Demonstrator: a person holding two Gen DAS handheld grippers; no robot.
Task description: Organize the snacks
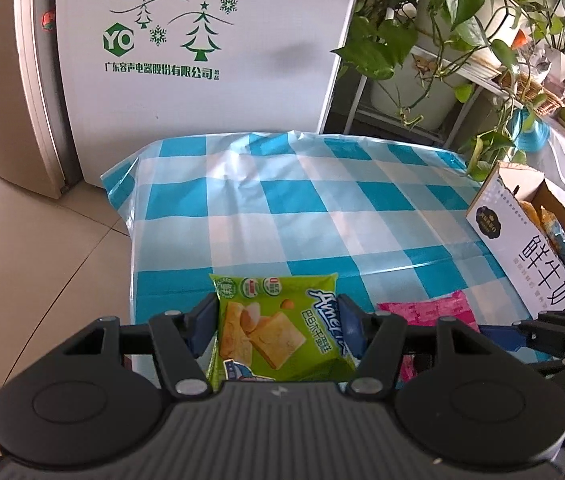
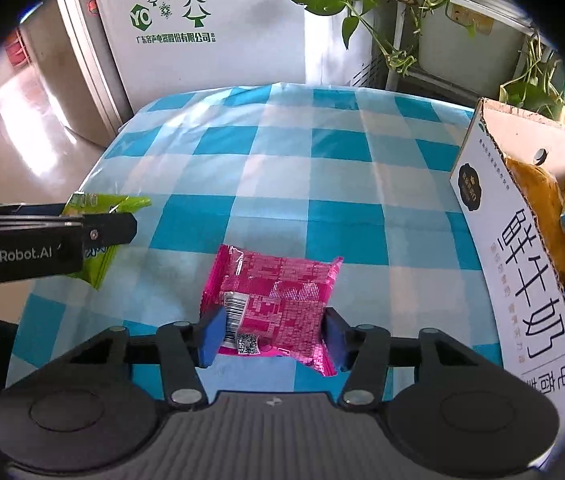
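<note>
The left gripper (image 1: 278, 326) clamps a green packet (image 1: 278, 328) between its blue pads, at the near left edge of the checked worktop (image 1: 322, 208). The right gripper (image 2: 274, 334) straddles a pink packet (image 2: 278, 300) lying on the worktop; whether it grips cannot be told. A carton (image 2: 522, 272) of snacks stands just right.

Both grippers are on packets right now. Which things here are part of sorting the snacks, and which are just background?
Part of the job:
green cake packet, between the left gripper jaws
pink snack packet, between the right gripper jaws
milk carton box with snacks inside

Just background:
checked tablecloth
white appliance box
potted vines
</note>
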